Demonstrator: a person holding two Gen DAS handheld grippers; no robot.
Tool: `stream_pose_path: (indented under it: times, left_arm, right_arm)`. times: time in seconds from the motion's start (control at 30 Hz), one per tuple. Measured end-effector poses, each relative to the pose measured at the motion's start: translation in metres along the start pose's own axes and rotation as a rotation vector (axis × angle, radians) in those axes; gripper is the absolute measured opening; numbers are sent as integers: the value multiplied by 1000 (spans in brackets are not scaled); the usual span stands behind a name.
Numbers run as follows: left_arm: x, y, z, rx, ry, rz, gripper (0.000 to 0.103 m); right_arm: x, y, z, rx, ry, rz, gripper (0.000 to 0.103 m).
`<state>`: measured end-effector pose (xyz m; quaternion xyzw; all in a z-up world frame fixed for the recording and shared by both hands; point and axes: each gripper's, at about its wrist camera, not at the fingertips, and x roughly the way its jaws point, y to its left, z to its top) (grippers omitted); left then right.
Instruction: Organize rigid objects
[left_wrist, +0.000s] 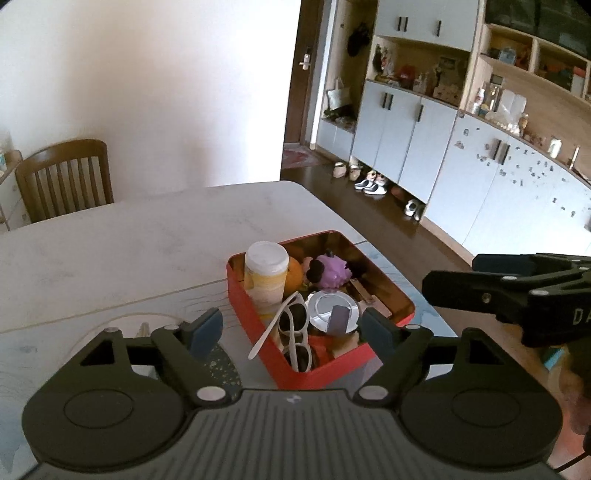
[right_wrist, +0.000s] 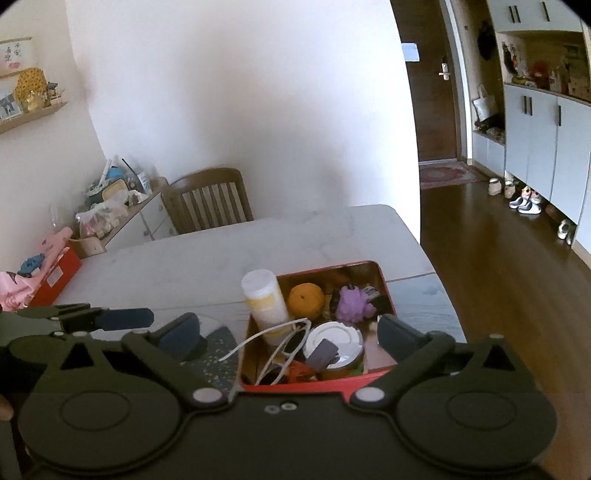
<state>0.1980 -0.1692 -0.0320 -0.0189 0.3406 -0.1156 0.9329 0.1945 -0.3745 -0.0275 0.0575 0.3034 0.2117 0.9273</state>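
So the red tin box (left_wrist: 255, 317) sits on the white marble-look table (left_wrist: 129, 236), near its right edge, and everything's packed inside it. In the box's far left corner there's a white-capped yellow bottle (left_wrist: 266, 275) standing upright, w/ an orange (left_wrist: 293, 277) right behind it and a purple spiky toy (left_wrist: 330, 273) to the right of that. Closer to the box's near wall: white-framed sunglasses (left_wrist: 293, 332), one temple arm sticking out over the left rim, and next to them a can w/ a silvery lid (left_wrist: 334, 308), some dark flat thing lying on top, can't tell what.

Left gripper (left_wrist: 293, 328) hangs over the box's near end, jaws wide, nothing between the pads. Right gripper (right_wrist: 288, 334) same deal, spread wide and empty, above the box's near wall. Wooden chair (right_wrist: 210, 199) at the table's far side.
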Motion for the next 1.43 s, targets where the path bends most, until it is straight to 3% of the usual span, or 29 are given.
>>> stream_pose_path:
  times: [0.17, 0.33, 0.9, 1.43]
  left_arm:
    - [-17, 8, -4, 6, -11, -23, 87]
    - [-30, 12, -9, 26, -9, -45, 101]
    - [-61, 30, -36, 49, -4, -60, 101]
    - [-68, 45, -35, 12, -45, -35, 101]
  right_arm:
    - [-14, 16, -9, 17, -32, -32, 103]
    - [-23, 29, -20, 44, -50, -80, 103]
    - [-46, 67, -54, 118, -103, -158, 103]
    - [-44, 81, -57, 116, -91, -169, 103]
